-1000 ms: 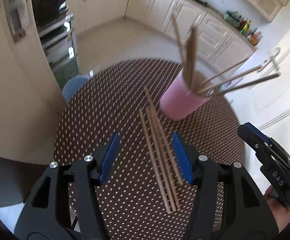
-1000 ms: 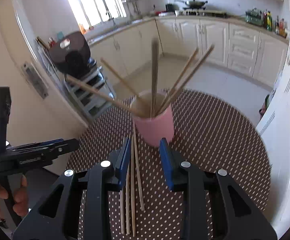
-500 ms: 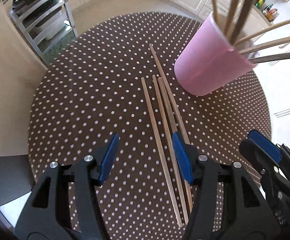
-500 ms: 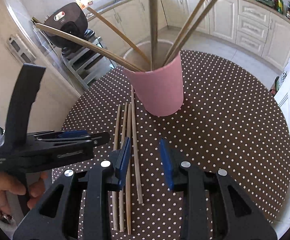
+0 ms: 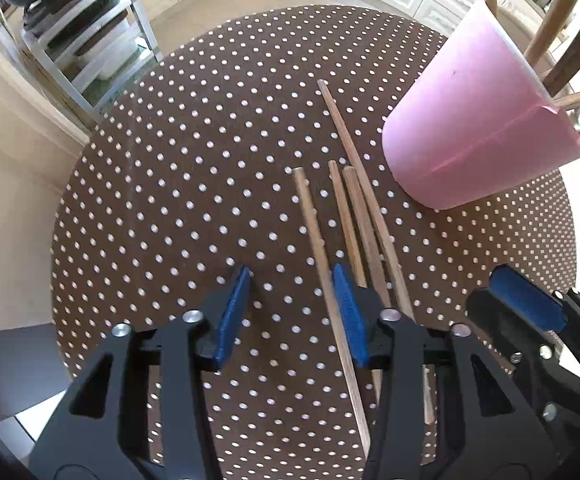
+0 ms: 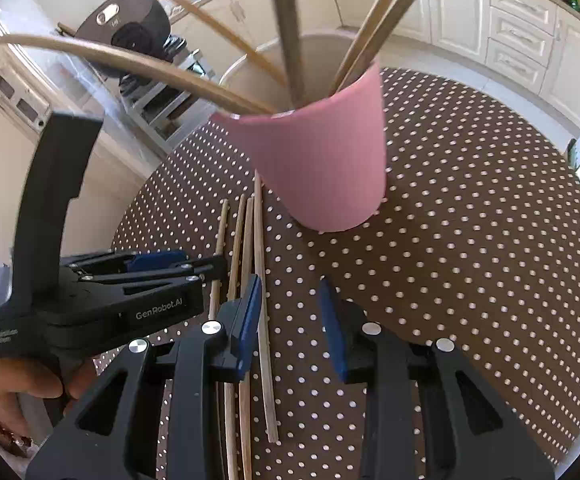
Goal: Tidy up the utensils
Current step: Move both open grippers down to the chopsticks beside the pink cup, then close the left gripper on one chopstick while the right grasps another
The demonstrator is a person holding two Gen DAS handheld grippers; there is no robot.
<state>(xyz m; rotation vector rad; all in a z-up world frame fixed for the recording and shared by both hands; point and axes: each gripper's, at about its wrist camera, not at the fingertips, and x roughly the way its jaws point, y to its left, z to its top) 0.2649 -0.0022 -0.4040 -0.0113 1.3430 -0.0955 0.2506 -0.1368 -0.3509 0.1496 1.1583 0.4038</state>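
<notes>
Several wooden chopsticks lie side by side on the brown dotted tablecloth, next to a pink cup that holds several more chopsticks. My left gripper is open and low over the table; the leftmost loose chopstick runs between its jaws. My right gripper is open and empty; one loose chopstick lies between its jaws, the others under its left finger. The cup stands just beyond it. The left gripper also shows in the right wrist view.
The round table's edge curves close on the left. A metal shelf rack stands beyond it. White kitchen cabinets line the far wall. The right gripper's blue tip shows at the right of the left wrist view.
Both grippers have come down and forward toward the loose chopsticks, so cup and sticks look larger. The left gripper's jaws have narrowed and now straddle the leftmost chopstick.
</notes>
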